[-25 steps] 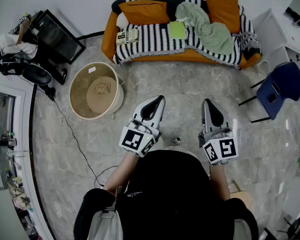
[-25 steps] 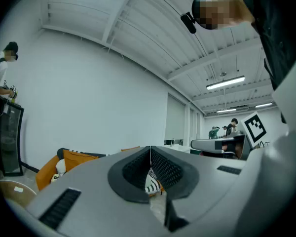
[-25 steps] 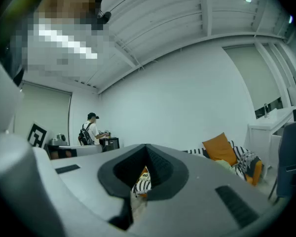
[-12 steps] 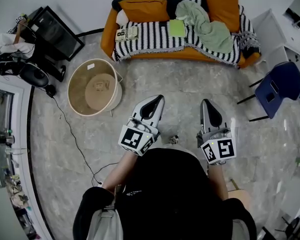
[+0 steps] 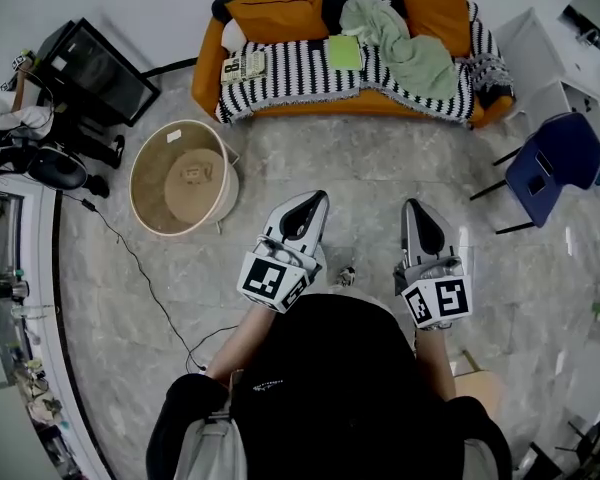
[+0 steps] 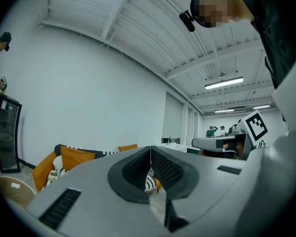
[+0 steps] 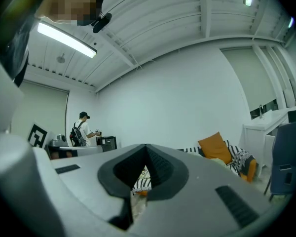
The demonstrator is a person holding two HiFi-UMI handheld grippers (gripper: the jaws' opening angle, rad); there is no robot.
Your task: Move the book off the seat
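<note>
A green book (image 5: 346, 52) lies flat on the striped seat of an orange sofa (image 5: 310, 76) at the far side of the room. A second book with a pale printed cover (image 5: 244, 65) lies near the sofa's left end and also shows in the left gripper view as the pale book (image 6: 53, 174). My left gripper (image 5: 307, 202) and right gripper (image 5: 413, 208) are held side by side over the floor, well short of the sofa. Both are shut with nothing between their jaws, as the left gripper (image 6: 150, 149) and right gripper (image 7: 147, 148) show in their own views.
A round beige basket (image 5: 183, 178) stands on the floor to the left. A blue chair (image 5: 545, 163) and a white cabinet (image 5: 555, 68) are at the right. A green blanket (image 5: 405, 48) and orange cushions (image 5: 280, 18) lie on the sofa. A cable (image 5: 140, 268) runs across the floor.
The sofa, basket and chair have shifted slightly up and left in the head view. Both grippers keep the same pose and stay shut.
</note>
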